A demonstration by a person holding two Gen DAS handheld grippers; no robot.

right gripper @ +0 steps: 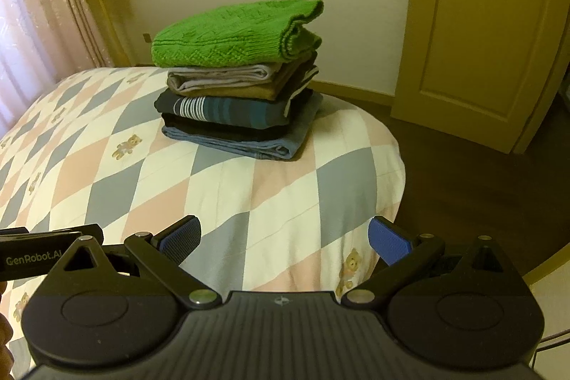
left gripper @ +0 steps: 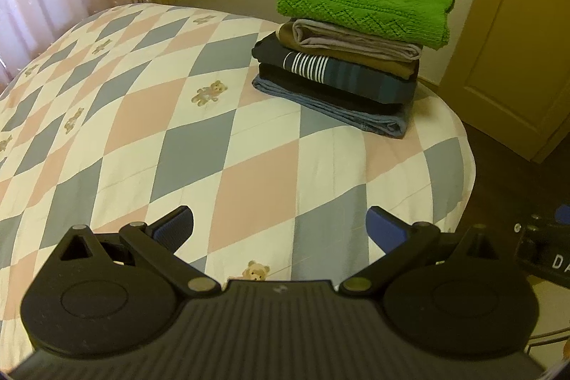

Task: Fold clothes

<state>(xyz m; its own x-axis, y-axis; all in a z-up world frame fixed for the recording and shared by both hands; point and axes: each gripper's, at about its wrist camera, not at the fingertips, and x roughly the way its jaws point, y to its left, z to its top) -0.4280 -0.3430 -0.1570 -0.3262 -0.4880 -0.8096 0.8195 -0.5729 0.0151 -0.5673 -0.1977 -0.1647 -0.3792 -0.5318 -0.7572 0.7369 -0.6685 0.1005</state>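
A stack of folded clothes (left gripper: 342, 59) sits upper right of centre on the diamond-patterned quilted bed (left gripper: 160, 130), topped by a chunky green knitted sweater (right gripper: 235, 34). The left gripper (left gripper: 279, 230) and right gripper (right gripper: 285, 239) both hang released and empty, well apart from it. The knit looks soft, light and floppy; its doubled folded edge seems the best pinch, though the stack could topple.

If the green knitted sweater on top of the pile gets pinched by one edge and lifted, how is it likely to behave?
The green sweater would probably flop and unfold: it is soft, loosely folded knit with layered edges showing at its right end. Its open stitch pattern should grip rather than slip. Pushed sideways, it may slide off or drag the grey garment beneath, since the stack looks uneven.
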